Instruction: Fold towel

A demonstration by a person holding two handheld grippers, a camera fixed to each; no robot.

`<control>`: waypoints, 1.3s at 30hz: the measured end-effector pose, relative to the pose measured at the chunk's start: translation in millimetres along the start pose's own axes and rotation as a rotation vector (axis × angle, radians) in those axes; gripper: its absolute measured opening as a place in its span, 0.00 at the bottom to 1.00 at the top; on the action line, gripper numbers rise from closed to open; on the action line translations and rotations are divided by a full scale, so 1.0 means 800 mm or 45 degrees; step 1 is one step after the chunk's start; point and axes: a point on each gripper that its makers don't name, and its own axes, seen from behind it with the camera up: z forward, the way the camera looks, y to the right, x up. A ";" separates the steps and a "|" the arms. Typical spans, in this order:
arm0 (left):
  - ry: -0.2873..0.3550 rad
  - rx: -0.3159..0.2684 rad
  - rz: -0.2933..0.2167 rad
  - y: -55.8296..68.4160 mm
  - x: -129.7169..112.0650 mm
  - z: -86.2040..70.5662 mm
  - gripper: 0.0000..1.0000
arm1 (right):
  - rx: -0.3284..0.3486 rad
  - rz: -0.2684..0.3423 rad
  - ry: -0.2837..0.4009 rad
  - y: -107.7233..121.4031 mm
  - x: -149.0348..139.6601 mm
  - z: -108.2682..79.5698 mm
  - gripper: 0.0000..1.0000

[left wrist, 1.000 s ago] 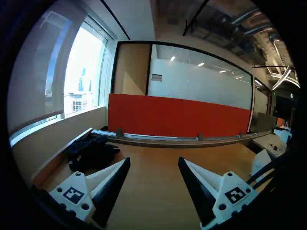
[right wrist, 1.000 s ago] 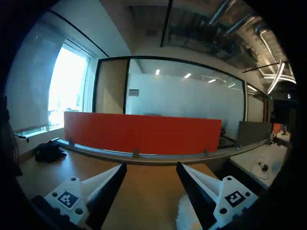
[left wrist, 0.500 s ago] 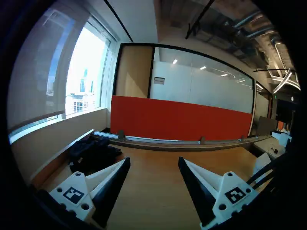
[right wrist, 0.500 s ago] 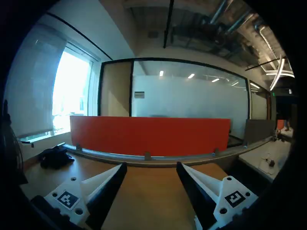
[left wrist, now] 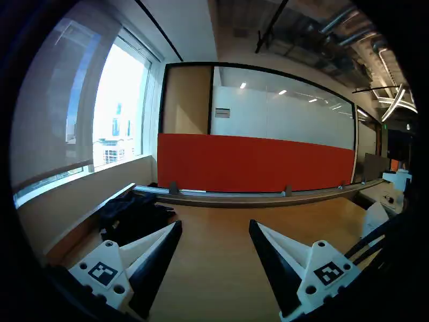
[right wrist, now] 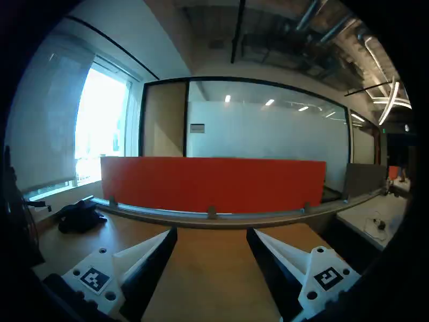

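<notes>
Our left hand-held gripper hangs over the wooden counter with its two fingers spread wide and nothing between them. Our right hand-held gripper is spread just as wide above the counter and also holds nothing. Both point toward the red divider that runs along the counter's far edge, with a frosted glass wall behind it. A dark bundle lies on the counter near the window, ahead and to the left of both grippers and touching neither. Where the towel lies we cannot tell.
</notes>
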 end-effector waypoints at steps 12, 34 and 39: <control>0.061 0.001 0.043 -0.004 -0.030 -0.004 0.93 | -0.023 0.038 0.035 0.005 0.003 -0.008 1.00; 0.132 0.029 0.007 -0.007 -0.110 0.003 0.92 | 0.010 -0.006 0.076 -0.003 -0.035 -0.015 1.00; 0.137 0.030 0.005 -0.005 -0.127 0.011 0.92 | 0.014 -0.009 0.082 -0.002 -0.044 -0.010 1.00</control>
